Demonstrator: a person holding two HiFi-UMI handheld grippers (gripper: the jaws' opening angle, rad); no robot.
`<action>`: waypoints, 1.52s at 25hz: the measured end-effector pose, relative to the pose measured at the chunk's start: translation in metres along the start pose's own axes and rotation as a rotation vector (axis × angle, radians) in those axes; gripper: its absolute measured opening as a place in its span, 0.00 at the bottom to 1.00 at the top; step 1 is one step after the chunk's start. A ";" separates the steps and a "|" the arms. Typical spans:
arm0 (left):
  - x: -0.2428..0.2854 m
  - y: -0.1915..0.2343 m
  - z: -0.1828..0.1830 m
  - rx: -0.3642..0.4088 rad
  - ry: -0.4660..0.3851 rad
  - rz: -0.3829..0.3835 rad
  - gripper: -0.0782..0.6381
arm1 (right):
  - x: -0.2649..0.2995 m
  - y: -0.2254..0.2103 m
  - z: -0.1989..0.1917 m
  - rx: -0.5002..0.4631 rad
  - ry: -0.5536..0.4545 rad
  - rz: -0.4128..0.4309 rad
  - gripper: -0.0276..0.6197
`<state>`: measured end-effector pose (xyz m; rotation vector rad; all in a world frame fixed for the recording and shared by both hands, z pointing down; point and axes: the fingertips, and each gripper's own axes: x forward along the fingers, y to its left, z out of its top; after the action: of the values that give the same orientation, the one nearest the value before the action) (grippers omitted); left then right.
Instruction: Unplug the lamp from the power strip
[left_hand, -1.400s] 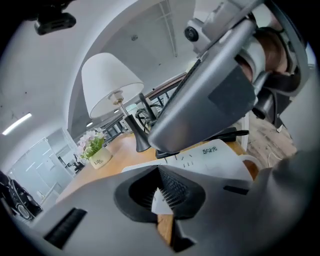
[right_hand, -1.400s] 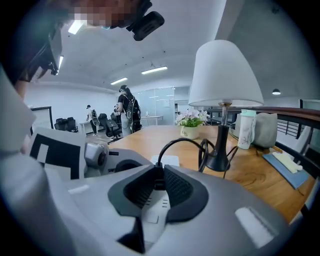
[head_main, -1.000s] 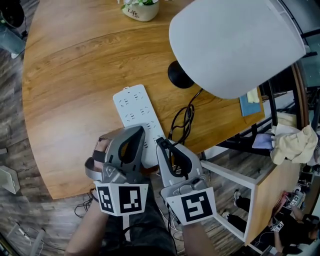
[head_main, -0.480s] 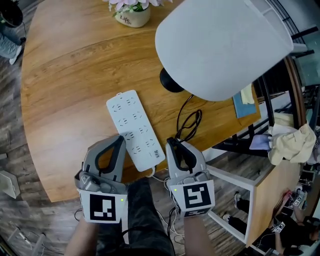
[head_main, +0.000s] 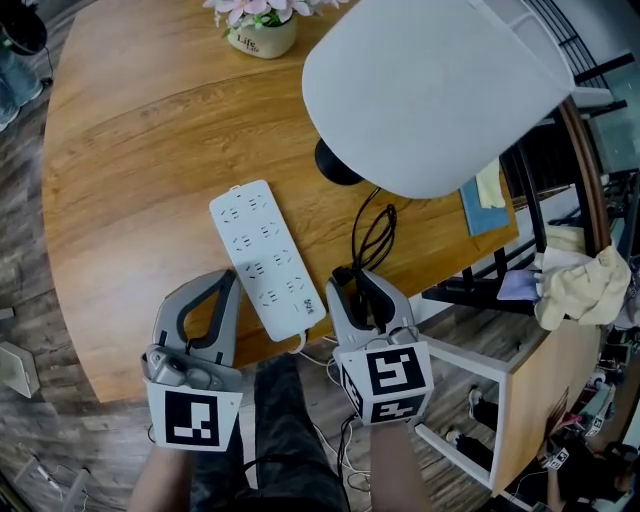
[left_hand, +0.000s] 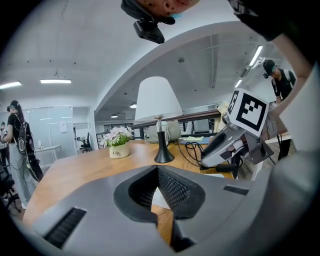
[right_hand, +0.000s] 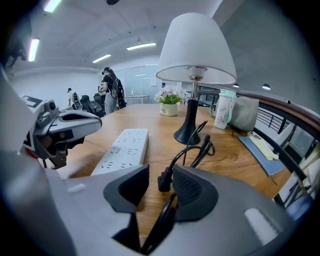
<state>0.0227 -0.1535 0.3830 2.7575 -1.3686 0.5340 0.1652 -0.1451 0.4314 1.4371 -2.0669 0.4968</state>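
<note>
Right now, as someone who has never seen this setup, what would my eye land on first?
Probably the big white lampshade looming over the wooden table's right side. Next, the white power strip lying in the middle with nothing plugged in, and just right of it the right gripper, whose jaws have just been opening, with the lamp's black plug loose between them.
</note>
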 end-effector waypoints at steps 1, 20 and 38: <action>0.000 -0.001 0.000 -0.001 -0.002 0.000 0.10 | -0.001 -0.001 0.000 0.008 -0.004 -0.002 0.26; -0.015 -0.005 0.008 -0.166 -0.041 -0.038 0.10 | -0.056 0.003 0.041 0.011 -0.313 -0.067 0.09; -0.047 0.008 0.063 -0.231 -0.133 -0.097 0.10 | -0.116 0.031 0.080 0.064 -0.438 -0.009 0.05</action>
<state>0.0088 -0.1323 0.3082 2.6925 -1.2238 0.1784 0.1472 -0.0973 0.2957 1.7122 -2.3943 0.2609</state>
